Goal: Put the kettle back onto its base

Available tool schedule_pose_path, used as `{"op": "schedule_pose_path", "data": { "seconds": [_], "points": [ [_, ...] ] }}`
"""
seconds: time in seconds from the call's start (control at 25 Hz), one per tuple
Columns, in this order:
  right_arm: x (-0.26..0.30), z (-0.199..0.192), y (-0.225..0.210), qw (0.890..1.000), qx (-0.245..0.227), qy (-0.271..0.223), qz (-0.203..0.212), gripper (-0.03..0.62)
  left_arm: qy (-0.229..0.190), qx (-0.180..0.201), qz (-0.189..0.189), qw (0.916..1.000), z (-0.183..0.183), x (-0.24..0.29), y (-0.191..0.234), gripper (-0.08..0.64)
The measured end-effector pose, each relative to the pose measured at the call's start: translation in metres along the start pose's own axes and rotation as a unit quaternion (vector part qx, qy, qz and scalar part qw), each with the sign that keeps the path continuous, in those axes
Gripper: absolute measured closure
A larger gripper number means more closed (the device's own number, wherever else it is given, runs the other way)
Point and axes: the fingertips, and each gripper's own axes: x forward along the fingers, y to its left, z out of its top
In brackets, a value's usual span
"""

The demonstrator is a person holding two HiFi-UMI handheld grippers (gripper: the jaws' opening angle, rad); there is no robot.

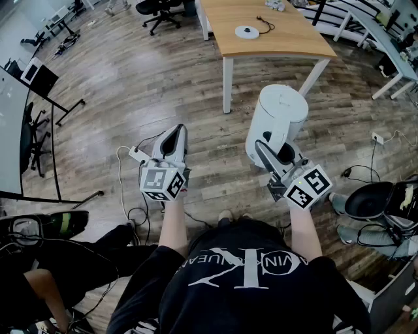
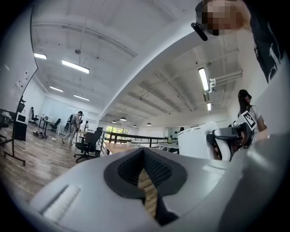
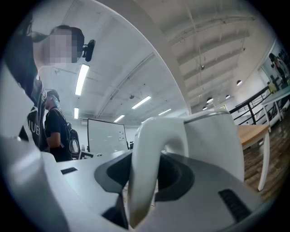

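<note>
Nearest the head camera: the person's black T-shirt (image 1: pixel 245 274), both forearms reaching away from it.

Right claw (image 1: pixel 274 150): closed on the handle (image 3: pixel 147 154) of the white kettle (image 1: pixel 279 114). The right gripper view shows the handle standing upright between the two dark pads, filling the gap, and the kettle body just beyond it. The marker cube (image 1: pixel 307 187) sits at the near end of this claw.

Kettle: held in the air over the wooden floor (image 1: pixel 130 85), on the right of the scene, resting on nothing. Its lid is on and the body is roughly upright.

Left claw (image 1: pixel 176 132): narrow, with the pad tips drawn together. The left gripper view shows only a thin slit of floor between the pads and no object in it. It is level beside the right claw and apart from the kettle, which appears at the right edge of that view.

Base (image 1: pixel 247 31): a white round disc lying on the wooden surface (image 1: pixel 287 39) at the far side, with a dark cable (image 1: pixel 264 25) running from it. The kettle is on the near side of this surface, well apart from the base.

Other items: a white power strip (image 1: pixel 138 154) lies on the floor near the left claw. A black office chair (image 1: pixel 160 10) stands far left of the surface.
</note>
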Motion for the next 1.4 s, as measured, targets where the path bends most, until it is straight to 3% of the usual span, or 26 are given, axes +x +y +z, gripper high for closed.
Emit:
{"op": "schedule_pose_path", "data": {
  "seconds": [0.84,1.4],
  "points": [
    [0.010,-0.009,-0.011,1.000,0.002,-0.003,-0.023,0.454,0.001,-0.013,-0.009,0.9999,-0.009,0.002,0.016,0.549],
    [0.086,-0.013,-0.084,1.000,0.006,0.001,-0.016,0.454,0.004,-0.025,-0.013,0.9996,-0.024,0.095,0.077,0.549]
  ]
}}
